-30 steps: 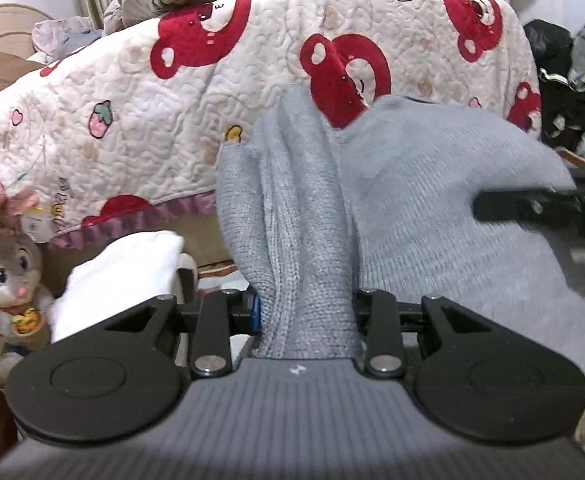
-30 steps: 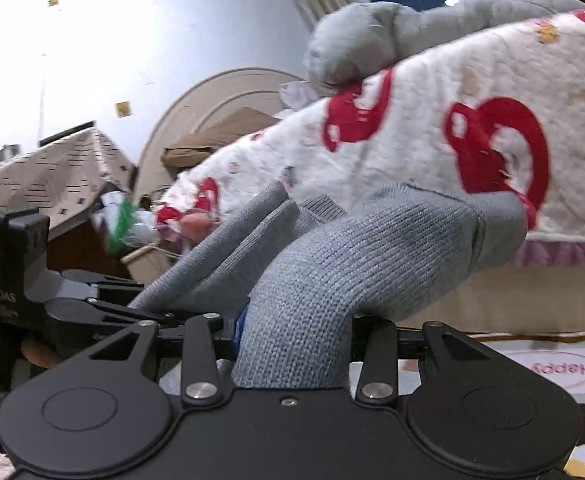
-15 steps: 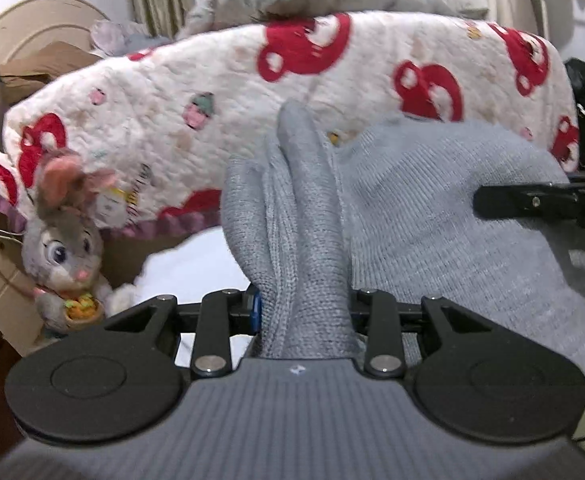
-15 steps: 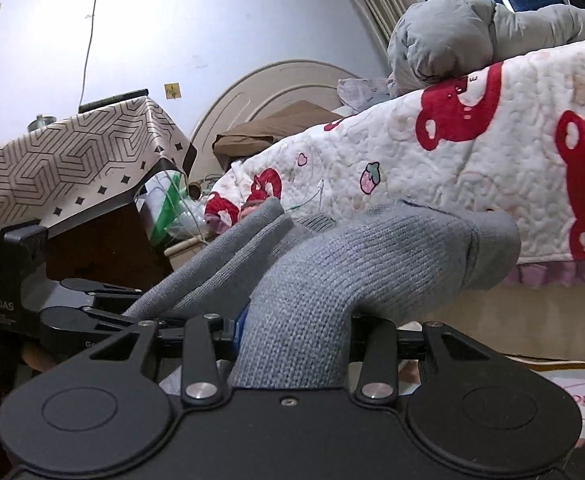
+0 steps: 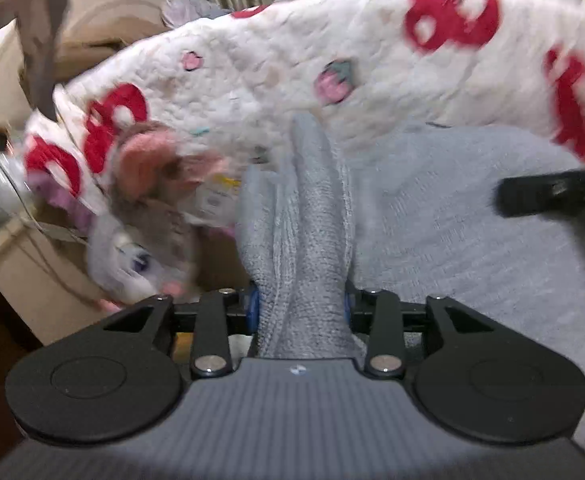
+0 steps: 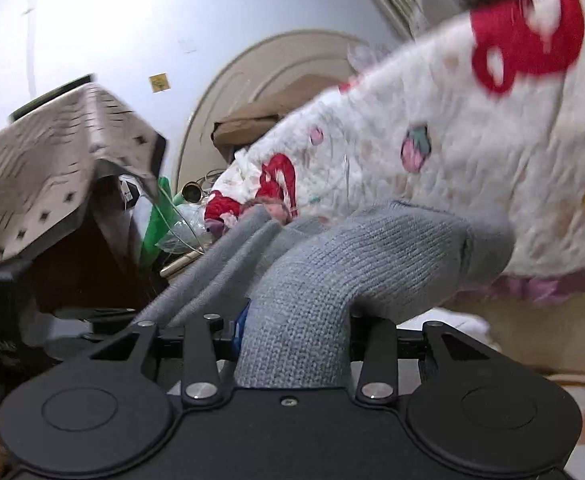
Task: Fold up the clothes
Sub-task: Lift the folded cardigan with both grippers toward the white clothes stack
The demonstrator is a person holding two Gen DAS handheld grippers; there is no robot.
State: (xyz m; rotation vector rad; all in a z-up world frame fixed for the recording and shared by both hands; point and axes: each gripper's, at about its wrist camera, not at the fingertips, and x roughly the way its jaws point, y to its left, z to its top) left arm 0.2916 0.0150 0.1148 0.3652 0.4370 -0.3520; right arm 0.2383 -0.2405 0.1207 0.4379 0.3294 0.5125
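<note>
Ahead of the left gripper [image 5: 300, 308] the way is filled by the bunched grey sweater [image 5: 432, 232], with the quilt-covered bed [image 5: 292, 64] rising close behind it and a plush rabbit [image 5: 140, 216] and cardboard box [image 5: 24, 272] crowding the left. In the right wrist view, the cloth-draped desk [image 6: 52, 152] and the clutter beside it block the left. A narrow strip of floor [image 6: 580, 400] lies open low on the right, below the bed's edge.

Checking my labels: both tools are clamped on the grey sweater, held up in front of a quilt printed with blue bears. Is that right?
Not quite: the quilt has red bears, not blue, as both wrist views show. The rest holds: the left tool and right tool are each clamped on the grey sweater, held up in front of that quilt.
</note>
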